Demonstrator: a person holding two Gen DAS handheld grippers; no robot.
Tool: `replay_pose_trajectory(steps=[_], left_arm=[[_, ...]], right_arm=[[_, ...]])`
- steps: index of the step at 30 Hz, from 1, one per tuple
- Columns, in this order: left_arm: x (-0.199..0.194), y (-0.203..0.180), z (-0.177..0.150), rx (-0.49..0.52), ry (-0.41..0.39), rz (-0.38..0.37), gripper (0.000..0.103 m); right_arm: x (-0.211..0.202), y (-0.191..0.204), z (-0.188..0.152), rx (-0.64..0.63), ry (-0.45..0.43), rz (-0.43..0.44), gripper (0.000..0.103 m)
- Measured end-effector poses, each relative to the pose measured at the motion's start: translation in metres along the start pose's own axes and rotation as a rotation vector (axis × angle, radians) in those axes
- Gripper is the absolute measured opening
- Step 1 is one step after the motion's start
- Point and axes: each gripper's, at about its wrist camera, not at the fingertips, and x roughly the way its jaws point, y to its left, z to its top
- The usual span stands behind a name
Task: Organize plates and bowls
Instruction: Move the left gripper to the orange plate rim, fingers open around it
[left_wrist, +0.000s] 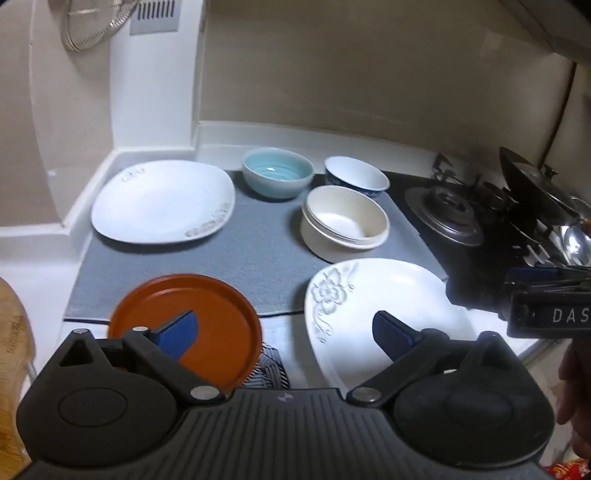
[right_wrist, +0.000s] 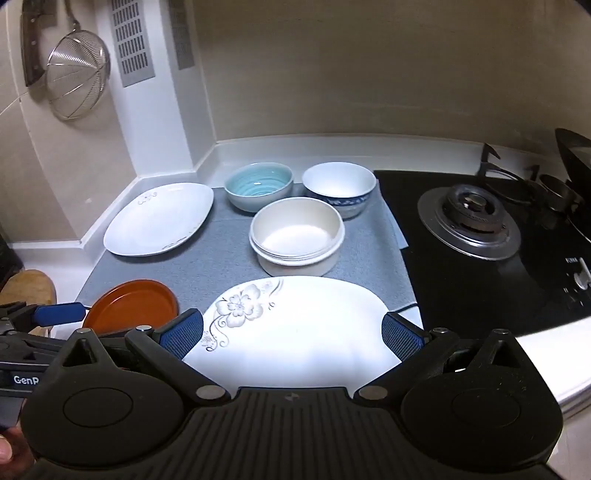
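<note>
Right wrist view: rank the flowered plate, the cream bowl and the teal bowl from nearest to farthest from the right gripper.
1. Flowered plate, right under the open right gripper, between its fingers.
2. Cream bowl, just beyond the plate, mid mat.
3. Teal bowl, farthest, back left near the wall.

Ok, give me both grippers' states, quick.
Left gripper: open, empty, above the round orange plate.
Right gripper: open, empty, above the white floral oval plate.

Two white floral plates are lying flat, one (right_wrist: 159, 221) at the far left, one (right_wrist: 295, 332) nearest. An orange plate (right_wrist: 131, 306) is sitting front left. Teal (right_wrist: 258, 186), blue-patterned (right_wrist: 338, 188) and cream (right_wrist: 297, 236) bowls are standing upright, clustered behind.
</note>
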Motion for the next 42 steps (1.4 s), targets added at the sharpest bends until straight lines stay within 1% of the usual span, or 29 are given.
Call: replay_pose_trajectory(steps=[4, 6, 8, 11, 14, 16, 18, 21, 24, 26, 31, 34, 42], left_arm=[[-0.006, 0.006, 0.006, -0.018, -0.033, 0.06, 0.097], [-0.009, 0.011, 0.007, -0.029, -0.051, 0.082, 0.097], [-0.011, 0.014, 0.008, -0.036, -0.052, 0.095, 0.097], [-0.01, 0.024, 0.007, -0.057, -0.033, 0.11, 0.097], [-0.009, 0.034, 0.002, -0.099, -0.008, 0.106, 0.097], [-0.008, 0.036, 0.001, -0.105, 0.008, 0.115, 0.093], [-0.009, 0.036, -0.001, -0.099, 0.015, 0.122, 0.092], [-0.012, 0.037, -0.002, -0.112, 0.007, 0.1, 0.089], [-0.011, 0.035, -0.004, -0.102, 0.018, 0.081, 0.084], [-0.009, 0.034, -0.004, -0.101, 0.028, 0.069, 0.082], [-0.006, 0.027, -0.001, -0.08, 0.025, 0.031, 0.082], [-0.005, 0.019, -0.001, -0.062, 0.023, 0.025, 0.082], [-0.001, 0.013, -0.005, -0.053, 0.039, 0.026, 0.082]], right_arm=[[0.005, 0.004, 0.004, -0.004, 0.012, 0.011, 0.102], [0.007, 0.006, 0.004, 0.003, 0.017, 0.014, 0.102], [0.01, 0.01, 0.005, 0.008, 0.026, 0.015, 0.102], [0.018, 0.014, 0.009, 0.012, 0.042, 0.018, 0.102], [0.023, 0.02, 0.014, 0.0, 0.054, 0.029, 0.101], [0.024, 0.022, 0.017, -0.022, 0.06, 0.027, 0.1], [0.024, 0.022, 0.02, -0.032, 0.06, 0.003, 0.1], [0.028, 0.02, 0.02, -0.025, 0.078, -0.012, 0.1], [0.035, 0.02, 0.014, -0.018, 0.129, -0.019, 0.096], [0.036, 0.019, 0.013, -0.011, 0.138, -0.023, 0.096], [0.033, 0.014, 0.01, 0.003, 0.138, -0.043, 0.095], [0.032, 0.009, 0.007, 0.008, 0.147, -0.049, 0.095], [0.027, -0.002, -0.001, 0.031, 0.164, -0.059, 0.094]])
